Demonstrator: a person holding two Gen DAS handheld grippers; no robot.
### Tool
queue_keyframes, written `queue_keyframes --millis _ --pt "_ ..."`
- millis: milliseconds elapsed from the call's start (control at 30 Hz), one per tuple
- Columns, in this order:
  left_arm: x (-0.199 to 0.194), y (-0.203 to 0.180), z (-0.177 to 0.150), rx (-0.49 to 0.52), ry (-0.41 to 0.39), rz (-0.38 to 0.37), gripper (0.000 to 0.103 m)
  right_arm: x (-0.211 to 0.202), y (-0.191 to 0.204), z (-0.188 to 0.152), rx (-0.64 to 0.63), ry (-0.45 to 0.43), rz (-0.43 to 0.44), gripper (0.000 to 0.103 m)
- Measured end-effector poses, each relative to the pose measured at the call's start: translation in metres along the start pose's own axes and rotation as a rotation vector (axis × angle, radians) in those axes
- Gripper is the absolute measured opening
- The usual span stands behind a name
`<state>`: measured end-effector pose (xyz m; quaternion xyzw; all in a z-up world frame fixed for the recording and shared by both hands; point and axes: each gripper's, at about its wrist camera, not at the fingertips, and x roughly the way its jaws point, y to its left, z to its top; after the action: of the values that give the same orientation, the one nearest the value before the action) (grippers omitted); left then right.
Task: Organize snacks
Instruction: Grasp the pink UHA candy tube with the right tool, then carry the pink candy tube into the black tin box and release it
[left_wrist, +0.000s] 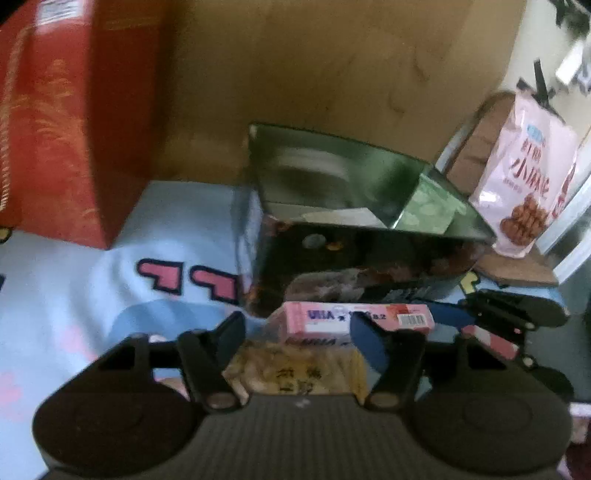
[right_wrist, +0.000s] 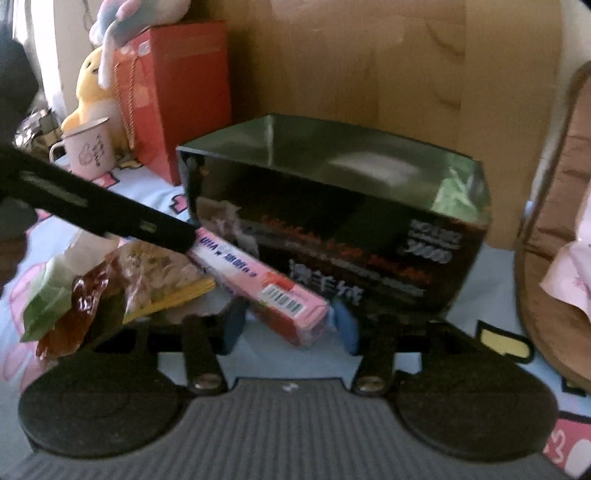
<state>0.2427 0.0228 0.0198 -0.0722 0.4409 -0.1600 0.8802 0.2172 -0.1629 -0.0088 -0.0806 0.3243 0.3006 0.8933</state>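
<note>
- Container: dark glossy open-topped rectangular box (right_wrist: 332, 221), printed front, shiny green inner walls, upright on a pale blue cloth with pink pixel hearts (left_wrist: 92, 280). Interior looks largely empty; contents are blurred.
- Item one: long pink cardboard candy box with a barcode label (right_wrist: 266, 288), lying tilted just in front of the dark box, one end resting against a heap of packets.
- Item two: yellow crinkly snack packet with dark printed characters (left_wrist: 295, 369), under and beside the pink box; green and brown wrappers (right_wrist: 59, 314) lie alongside.
- Right gripper (right_wrist: 291, 325): blue-padded jaws part-open, straddling the barcode end of the pink box. Whether the pads press on it cannot be told.
- Left gripper (left_wrist: 295, 332): jaws part-open over the yellow packet and the pink box's other end; no firm hold visible.
- Bystanders: red gift bag (right_wrist: 177, 92), pink standing snack pouch (left_wrist: 524, 184), pale enamel mug (right_wrist: 88, 147), brown cardboard backdrop (left_wrist: 332, 74).
- Step in hand, judged: securing the pink box for transfer into the dark box.
- Handling advice: close squarely across the narrow faces, lift level, clear the front rim, keep the packets from dragging along.
</note>
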Motion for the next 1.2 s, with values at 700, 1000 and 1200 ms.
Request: queue_keyframes --millis 700,1000,1200 --pt "-0.081 -0.175 -0.091 0.299 -0.096 -0.105 0.047 -0.187 0.007 -0.098 0.051 -0.144 -0.208 0.047" --pt "-0.130 -0.128 -0.192 0.220 -0.045 -0.029 0.047 -0.187 0.090 -0.146 -0.048 -0.123 -0.076 0.047" --pt "-0.138 -0.087 -0.219 0.105 -0.034 0.023 0.050 -0.160 0.120 -0.144 -0.118 -0.092 -0.007 0.050"
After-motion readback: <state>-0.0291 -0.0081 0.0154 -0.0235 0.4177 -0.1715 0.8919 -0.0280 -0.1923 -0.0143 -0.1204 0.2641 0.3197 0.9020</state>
